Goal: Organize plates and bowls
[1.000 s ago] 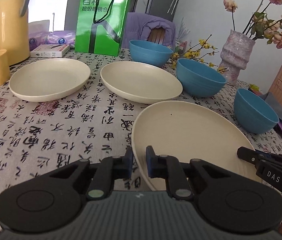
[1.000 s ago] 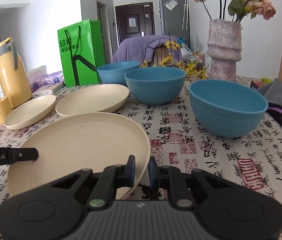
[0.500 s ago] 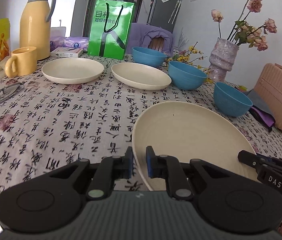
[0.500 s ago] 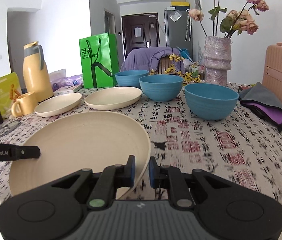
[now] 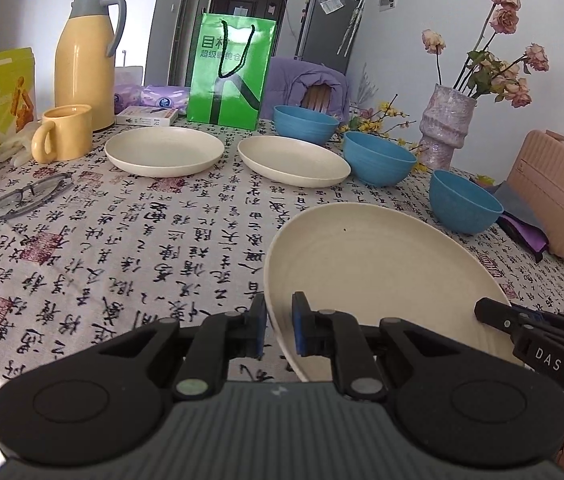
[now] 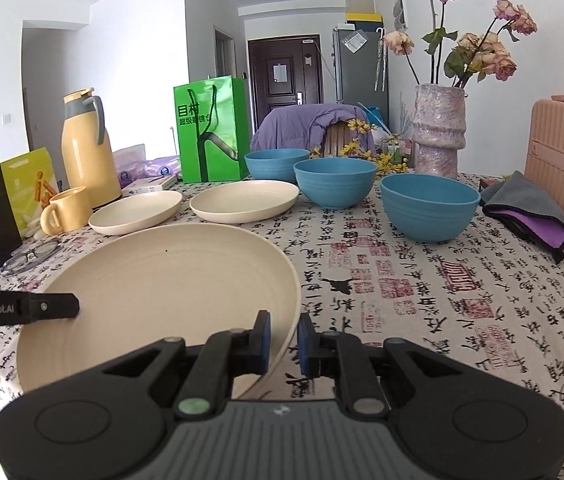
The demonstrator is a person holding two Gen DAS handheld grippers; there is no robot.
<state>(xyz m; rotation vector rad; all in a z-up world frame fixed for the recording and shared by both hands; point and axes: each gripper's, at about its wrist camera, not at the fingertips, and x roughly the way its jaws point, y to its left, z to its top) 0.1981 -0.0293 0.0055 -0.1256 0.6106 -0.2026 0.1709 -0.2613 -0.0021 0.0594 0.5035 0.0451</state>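
The left tongs are closed on the left rim of the cream plate, and the right tongs are closed on its right rim, so the plate hangs between them over the near edge of the counter. It looks lifted and a little tilted, but I cannot tell for sure if it touches the cloth.

I judge this plate to be light and stiff, perhaps of plastic or fibre, with a smooth and rather slippery surface. The thin raised rim is the only good place to hold it, and two opposite points, as now, should keep it from turning.

Toward the far edge lie a second cream plate, then a third cream plate. Further right stand three blue bowls; they are deeper, so I think their wall must be pinched from above.
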